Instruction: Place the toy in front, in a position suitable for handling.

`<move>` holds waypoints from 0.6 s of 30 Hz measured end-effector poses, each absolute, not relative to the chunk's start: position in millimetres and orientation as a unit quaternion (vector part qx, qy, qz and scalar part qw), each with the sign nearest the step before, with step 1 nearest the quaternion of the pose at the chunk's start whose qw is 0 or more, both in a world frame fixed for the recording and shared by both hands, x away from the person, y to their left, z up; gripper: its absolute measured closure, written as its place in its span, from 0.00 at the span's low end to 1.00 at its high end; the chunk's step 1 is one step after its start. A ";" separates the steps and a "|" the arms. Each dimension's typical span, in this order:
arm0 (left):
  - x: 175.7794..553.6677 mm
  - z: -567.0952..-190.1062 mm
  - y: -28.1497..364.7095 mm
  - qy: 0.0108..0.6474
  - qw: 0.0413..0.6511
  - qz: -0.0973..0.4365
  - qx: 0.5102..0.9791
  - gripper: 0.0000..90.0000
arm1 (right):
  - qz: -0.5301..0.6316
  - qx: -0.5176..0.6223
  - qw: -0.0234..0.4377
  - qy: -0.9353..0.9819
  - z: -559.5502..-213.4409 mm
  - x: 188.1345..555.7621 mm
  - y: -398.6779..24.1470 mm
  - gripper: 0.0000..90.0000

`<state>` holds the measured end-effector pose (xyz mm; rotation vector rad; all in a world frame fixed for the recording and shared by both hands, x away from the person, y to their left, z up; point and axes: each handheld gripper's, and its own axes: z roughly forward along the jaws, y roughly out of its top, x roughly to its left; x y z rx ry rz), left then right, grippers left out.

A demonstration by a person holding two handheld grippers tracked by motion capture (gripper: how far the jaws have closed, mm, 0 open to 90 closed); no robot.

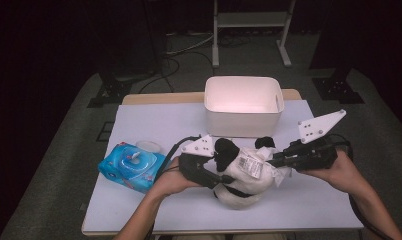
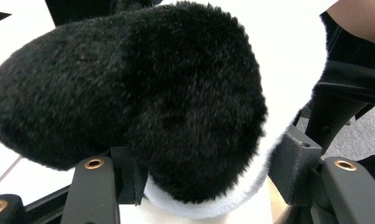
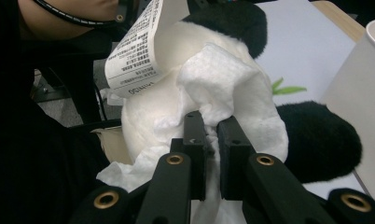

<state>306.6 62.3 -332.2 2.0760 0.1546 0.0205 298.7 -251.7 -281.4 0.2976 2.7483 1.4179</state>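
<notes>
One table (image 1: 154,120): little risk is posed by it. A flat, smooth, pale top is seen, with the panda resting at its near middle.
White bin (image 1: 243,107): it could be knocked if the toy is swung back, as it stands just behind. Rigid plastic, rounded corners.
Panda plush (image 1: 239,185): it may be rolled or dragged by the wiping, since it is soft and round. Deep pile, black limbs, white body.
Wipe pack (image 1: 131,167): it is unlikely to be disturbed, lying well to the left. Glossy blue film, soft-sided block.
Left gripper (image 2: 209,168): the jaws are held about half closed on a black limb (image 2: 143,93), with fur met by both pads. The hold could be lost, because plush gives way under pressure.
Right gripper (image 3: 211,121): the jaws are nearly shut, with a fold of the wipe pinched between them.
Wipe (image 3: 223,88): it could be torn or pulled free by the pile. Thin, crumpled, white, pressed on the body.
Label tag (image 3: 136,51): it may be caught and creased. Printed, stiff, curled.
</notes>
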 end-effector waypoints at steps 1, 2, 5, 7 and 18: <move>305.9 -332.4 62.3 0.063 0.505 0.009 0.861 0.43 | 0.456 0.097 0.016 0.884 -282.3 299.8 -252.6 0.92; 304.8 -332.5 61.7 0.063 0.505 0.012 0.861 0.43 | 0.458 0.099 0.017 0.883 -282.8 300.9 -253.4 0.92; 302.8 -332.2 60.8 0.056 0.503 0.016 0.863 0.43 | 0.457 0.105 0.019 0.883 -281.2 303.3 -255.2 0.92; 301.6 -331.9 60.3 0.051 0.502 0.017 0.863 0.43 | 0.456 0.108 0.024 0.883 -279.4 306.3 -255.9 0.92; 300.2 -331.9 61.0 0.042 0.502 0.020 0.864 0.44 | 0.453 0.133 0.035 0.881 -275.8 323.0 -260.8 0.92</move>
